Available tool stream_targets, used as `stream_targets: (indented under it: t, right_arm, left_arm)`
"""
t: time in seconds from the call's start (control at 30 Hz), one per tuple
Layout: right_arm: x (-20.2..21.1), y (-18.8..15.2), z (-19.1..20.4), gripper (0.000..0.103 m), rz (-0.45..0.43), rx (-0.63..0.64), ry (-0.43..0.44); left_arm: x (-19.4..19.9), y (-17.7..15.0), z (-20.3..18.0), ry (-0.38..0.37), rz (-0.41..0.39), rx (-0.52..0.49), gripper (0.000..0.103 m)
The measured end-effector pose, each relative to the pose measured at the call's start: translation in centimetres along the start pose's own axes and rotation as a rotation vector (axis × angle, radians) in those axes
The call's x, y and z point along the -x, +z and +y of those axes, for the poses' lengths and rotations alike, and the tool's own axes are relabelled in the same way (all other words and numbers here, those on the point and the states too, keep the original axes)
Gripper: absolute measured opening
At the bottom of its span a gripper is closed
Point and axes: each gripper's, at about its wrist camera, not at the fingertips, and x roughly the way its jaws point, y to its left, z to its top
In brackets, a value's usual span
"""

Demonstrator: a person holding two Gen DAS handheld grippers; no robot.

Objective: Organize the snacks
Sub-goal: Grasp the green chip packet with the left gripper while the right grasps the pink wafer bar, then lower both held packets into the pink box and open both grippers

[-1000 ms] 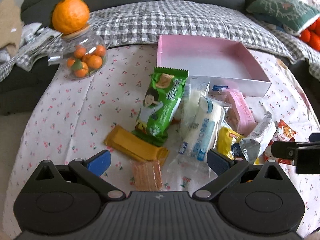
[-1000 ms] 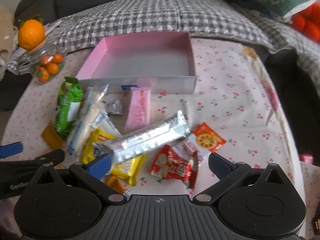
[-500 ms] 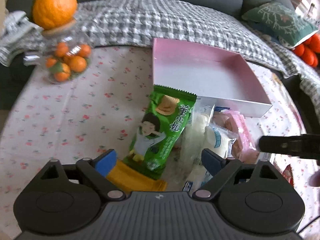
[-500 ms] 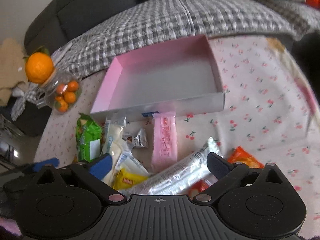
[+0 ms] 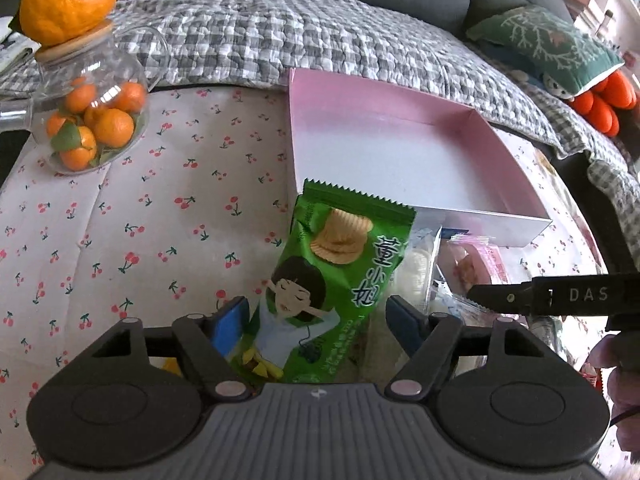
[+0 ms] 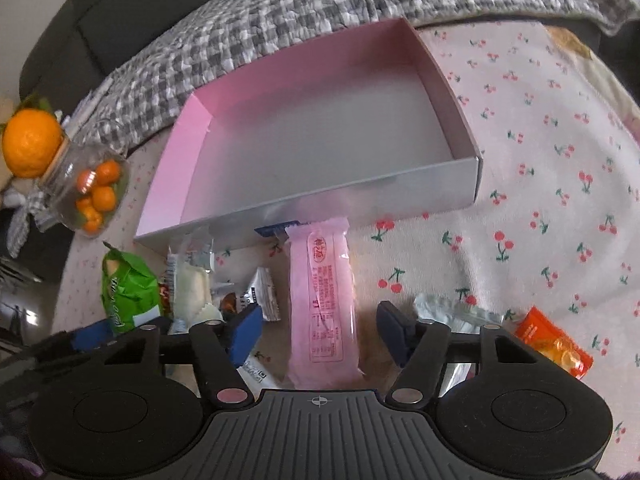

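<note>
Left hand-held gripper jaws, closing, straddle the green chip bag before the pink box: light, crushable; grip the lower body gently. Right hand-held gripper, closing, straddles the soft pink bar, pads apart.

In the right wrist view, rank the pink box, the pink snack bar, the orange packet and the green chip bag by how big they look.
1. pink box
2. pink snack bar
3. green chip bag and orange packet: look alike, both partly hidden, so unranked.

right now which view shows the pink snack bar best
The right wrist view: the pink snack bar lies nearly whole, lengthwise between the right tool's open jaws. The left wrist view shows only a part of it, behind the other tool's finger.
</note>
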Motion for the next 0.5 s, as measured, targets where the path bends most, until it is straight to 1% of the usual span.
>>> stream_targets:
  t: [0.07,0.1,0.17,0.23,0.3,0.37,0.4,0.43,0.5]
  right_arm:
    - [0.0,-0.1,0.2,0.049,-0.007,0.021,-0.023]
    - [0.0,-0.2,0.3,0.042,-0.010,0.031,-0.035]
    - [0.0,-0.2,0.2,0.035,-0.010,0.034,-0.035]
    - [0.1,-0.2,0.1,0.034,-0.006,0.026,-0.029]
    - [0.3,-0.3,0.0,0.033,-0.006,0.020,-0.025]
    - [0.6,-0.4,-0.1,0.033,-0.008,0.014,-0.022]
    - [0.7,-0.3,-0.1,0.032,-0.009,0.010,-0.022]
    - [0.9,-0.4,-0.2,0.032,-0.012,0.007,-0.021]
    - [1.2,-0.4,-0.3,0.032,-0.017,0.000,-0.017]
  left_arm:
    - [0.0,0.0,0.2,-0.010,0.006,0.009,0.073]
    - [0.1,0.0,0.2,-0.013,0.009,0.011,0.073]
    - [0.1,0.0,0.4,-0.016,0.017,0.025,0.071]
    - [0.1,0.0,0.6,-0.005,0.032,0.039,0.060]
    - [0.0,0.0,0.7,0.002,0.039,0.044,0.059]
    - [0.2,0.0,0.7,0.010,0.038,0.044,0.055]
    - [0.3,0.0,0.6,0.013,0.037,0.042,0.051]
    - [0.4,-0.1,0.6,0.013,0.033,0.038,0.044]
    - [0.7,-0.1,0.5,0.022,0.025,0.033,0.044]
